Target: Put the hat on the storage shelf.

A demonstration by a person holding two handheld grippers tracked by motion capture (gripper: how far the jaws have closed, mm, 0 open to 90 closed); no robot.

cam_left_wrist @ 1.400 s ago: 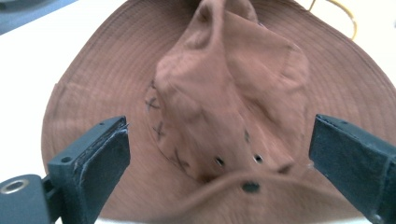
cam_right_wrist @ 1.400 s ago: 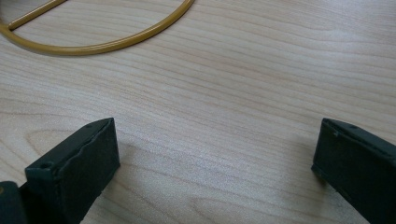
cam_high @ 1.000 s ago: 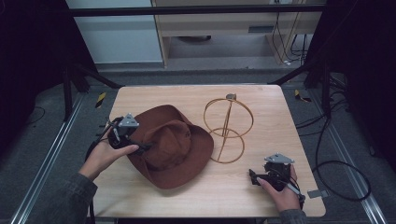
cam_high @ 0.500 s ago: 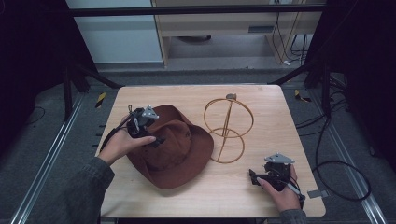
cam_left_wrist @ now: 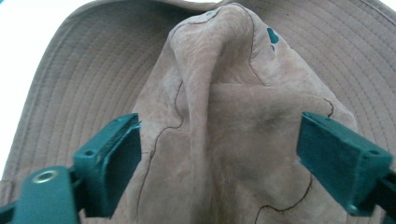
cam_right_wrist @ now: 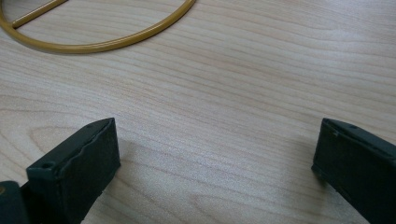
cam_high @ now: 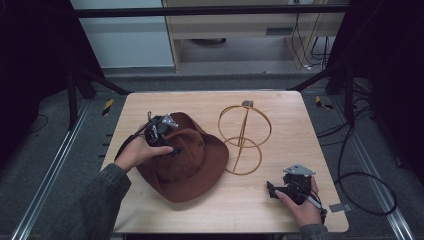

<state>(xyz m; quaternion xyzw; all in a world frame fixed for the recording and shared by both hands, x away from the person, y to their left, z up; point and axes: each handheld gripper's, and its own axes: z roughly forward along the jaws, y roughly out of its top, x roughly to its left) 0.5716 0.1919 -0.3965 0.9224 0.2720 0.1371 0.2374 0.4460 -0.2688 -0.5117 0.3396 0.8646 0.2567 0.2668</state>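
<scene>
A brown suede hat (cam_high: 187, 160) lies on the wooden table (cam_high: 210, 102), left of centre. My left gripper (cam_high: 172, 145) hangs over the hat's crown (cam_left_wrist: 224, 116), open, with one jaw on each side of the pinched ridge and a gap between jaws and suede. A gold wire hat stand (cam_high: 243, 137) rises upright just right of the hat; its base ring (cam_right_wrist: 98, 44) lies flat on the wood. My right gripper (cam_high: 272, 190) rests low on the table at the front right, open, with bare wood between its jaws.
Cables run over the floor right of the table (cam_high: 360, 175). A metal rail (cam_high: 45, 190) runs along the floor on the left. Bare wood lies behind the hat and stand and along the front edge.
My left gripper has moved from the hat's left brim up and rightward onto the crown. The right gripper and the stand have stayed still.
</scene>
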